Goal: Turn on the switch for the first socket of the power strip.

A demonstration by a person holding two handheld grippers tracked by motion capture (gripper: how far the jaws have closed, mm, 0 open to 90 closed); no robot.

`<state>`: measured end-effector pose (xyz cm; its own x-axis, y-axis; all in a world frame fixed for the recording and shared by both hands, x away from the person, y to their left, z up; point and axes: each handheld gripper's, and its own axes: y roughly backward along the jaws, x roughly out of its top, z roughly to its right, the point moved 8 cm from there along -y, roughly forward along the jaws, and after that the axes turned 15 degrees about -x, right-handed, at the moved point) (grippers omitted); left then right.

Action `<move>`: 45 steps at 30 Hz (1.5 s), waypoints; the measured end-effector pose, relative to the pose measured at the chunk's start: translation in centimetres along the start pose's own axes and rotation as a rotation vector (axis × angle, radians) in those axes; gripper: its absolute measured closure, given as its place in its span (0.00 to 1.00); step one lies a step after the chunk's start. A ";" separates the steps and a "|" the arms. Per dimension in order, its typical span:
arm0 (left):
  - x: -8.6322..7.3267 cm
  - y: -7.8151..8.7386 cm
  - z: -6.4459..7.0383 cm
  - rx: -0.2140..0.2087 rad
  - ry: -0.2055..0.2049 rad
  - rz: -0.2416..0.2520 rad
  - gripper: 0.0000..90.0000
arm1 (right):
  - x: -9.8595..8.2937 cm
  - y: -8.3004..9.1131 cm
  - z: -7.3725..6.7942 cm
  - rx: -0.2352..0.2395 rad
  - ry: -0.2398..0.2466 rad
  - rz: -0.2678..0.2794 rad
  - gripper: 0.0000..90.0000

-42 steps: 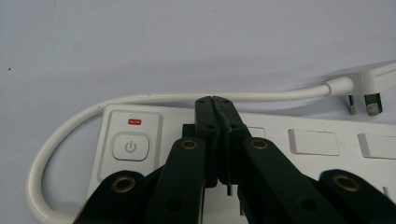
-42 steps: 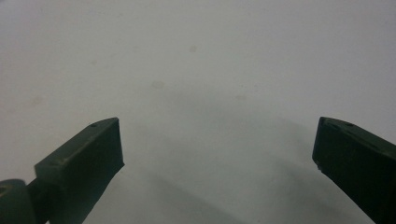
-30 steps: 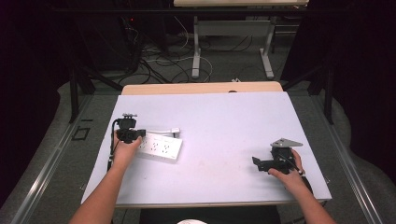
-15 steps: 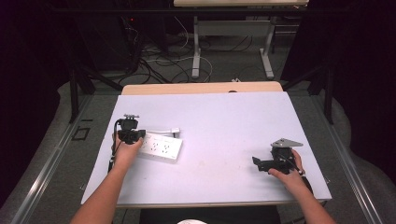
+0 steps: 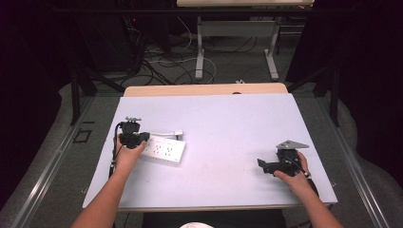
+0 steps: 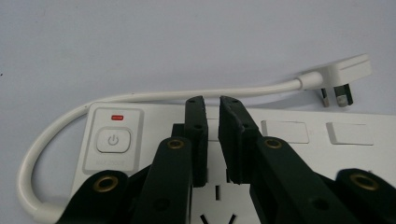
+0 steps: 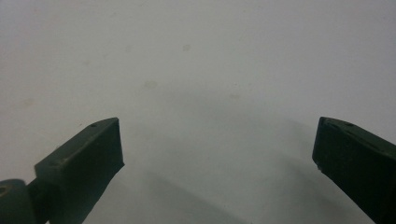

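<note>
On table [image 5: 228, 118], white power strip [image 5: 164, 149]

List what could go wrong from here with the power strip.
1. The left gripper hovers over the power strip with its jaws nearly closed, close to the power button; a slip could press it.
2. The strip lies loose on the table, so a push could slide it.
3. The cord loops beside the strip to the loose plug; the gripper could snag it.
</note>
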<state>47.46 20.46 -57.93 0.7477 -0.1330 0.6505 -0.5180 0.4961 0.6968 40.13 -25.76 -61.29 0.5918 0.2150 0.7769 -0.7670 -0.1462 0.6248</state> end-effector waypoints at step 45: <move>0.0 3.6 4.4 -0.143 -0.098 0.125 0.41 | 0.1 0.4 -0.2 -0.010 0.014 0.011 0.01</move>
<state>43.75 18.47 -54.08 0.6338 -0.1416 0.7604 -0.5350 0.6297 0.5632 39.80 -25.59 -60.95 0.5803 0.2268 0.7822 -0.7757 -0.1389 0.6157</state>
